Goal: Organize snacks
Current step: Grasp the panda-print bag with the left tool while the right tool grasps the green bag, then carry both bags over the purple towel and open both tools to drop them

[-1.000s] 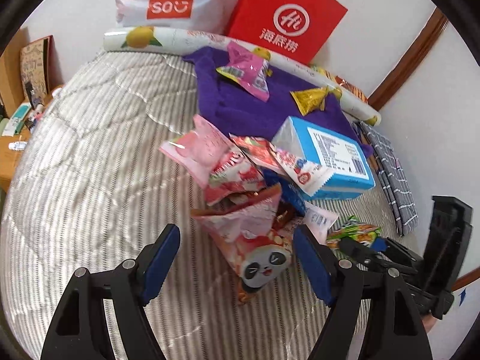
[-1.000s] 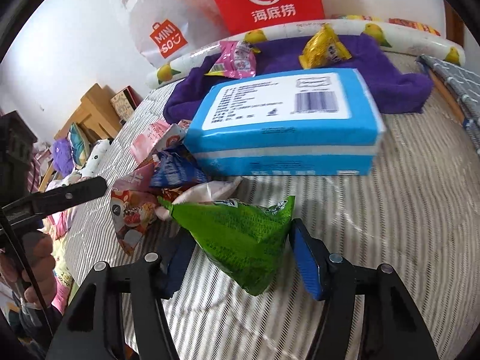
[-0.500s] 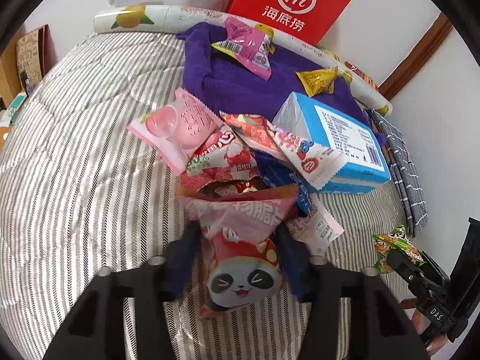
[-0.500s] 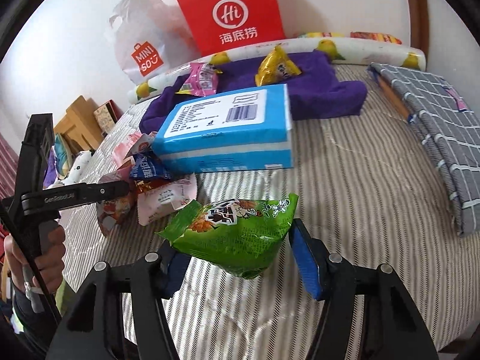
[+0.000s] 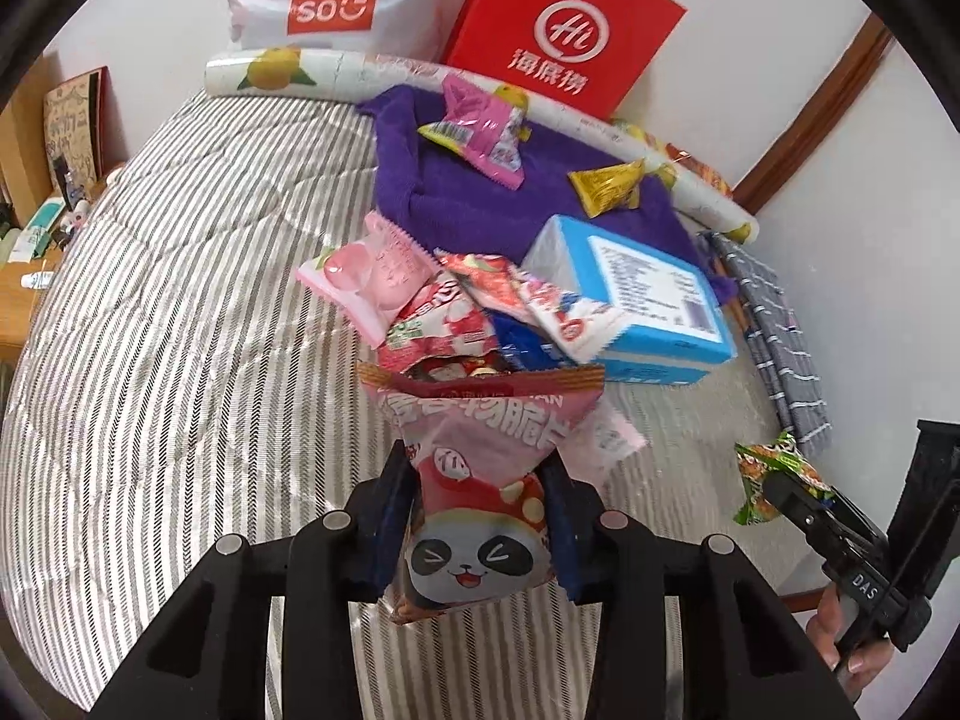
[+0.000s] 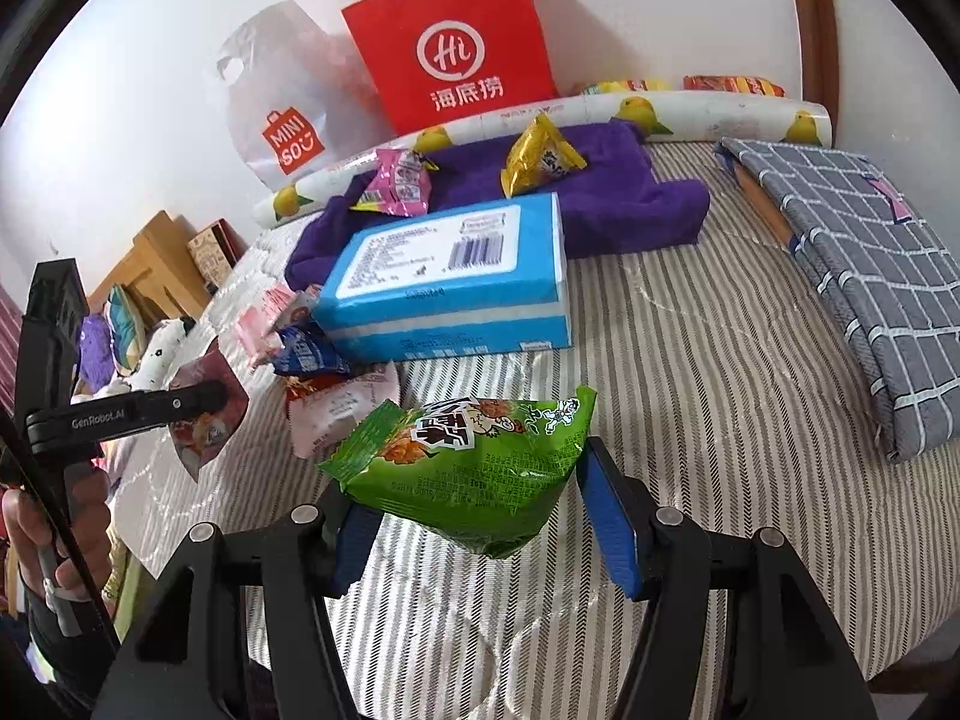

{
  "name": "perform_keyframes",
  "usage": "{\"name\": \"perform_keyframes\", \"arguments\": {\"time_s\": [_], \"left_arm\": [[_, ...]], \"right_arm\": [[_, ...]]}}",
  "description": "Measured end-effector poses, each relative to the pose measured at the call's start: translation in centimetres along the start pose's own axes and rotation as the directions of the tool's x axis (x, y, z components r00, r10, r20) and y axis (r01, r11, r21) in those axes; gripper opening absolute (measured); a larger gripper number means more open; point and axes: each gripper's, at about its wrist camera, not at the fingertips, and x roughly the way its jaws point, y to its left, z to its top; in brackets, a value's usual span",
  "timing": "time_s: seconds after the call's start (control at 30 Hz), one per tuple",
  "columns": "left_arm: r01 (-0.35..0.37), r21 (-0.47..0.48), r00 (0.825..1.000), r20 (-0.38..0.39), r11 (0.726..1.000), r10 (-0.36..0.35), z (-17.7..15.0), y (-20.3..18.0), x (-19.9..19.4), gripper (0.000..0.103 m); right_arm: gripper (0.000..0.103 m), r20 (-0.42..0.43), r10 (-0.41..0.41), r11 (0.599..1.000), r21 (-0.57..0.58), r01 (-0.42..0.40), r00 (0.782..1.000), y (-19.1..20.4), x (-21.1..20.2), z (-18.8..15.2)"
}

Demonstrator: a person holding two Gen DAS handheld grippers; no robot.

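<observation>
Left gripper (image 5: pixel 480 516) closing on panda packet (image 5: pixel 480 480) beside snack heap (image 5: pixel 474 312)

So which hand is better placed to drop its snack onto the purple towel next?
Right, probably. Its tool holds the green snack bag clear of the bed. The left tool is closing on the panda snack bag, whose top sits against the pile. Either faces the purple towel.

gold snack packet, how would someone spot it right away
Find the purple towel at the far end of the striped bed, before the red bag. Two packets lie on it; the gold packet is the shiny yellow-gold one near the fruit-print roll, not the pink packet.
</observation>
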Motion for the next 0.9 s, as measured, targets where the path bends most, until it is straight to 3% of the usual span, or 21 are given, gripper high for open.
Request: {"name": "perform_keyframes", "arguments": {"time_s": [0.2,0.43,0.9], "left_arm": [[0.043,0.039,0.999,0.028,0.998,-0.044,0.7,-2.5,-1.9,0.038],[0.144,0.114,0.988,0.037,0.983,-0.149,3.3,-6.8,-3.0,0.038],[0.125,0.153,0.987,0.081,0.980,-0.139,10.0,-9.7,-1.9,0.038]], "right_arm": [[0.061,0.049,0.005,1.000,-0.023,-0.004,0.999,0.9,-2.9,1.4],[0.061,0.105,0.022,0.999,-0.042,-0.018,0.994,1.6,-5.1,4.7],[0.061,0.150,-0.008,0.998,-0.063,0.018,0.989,0.8,-3.7,12.5]]}}
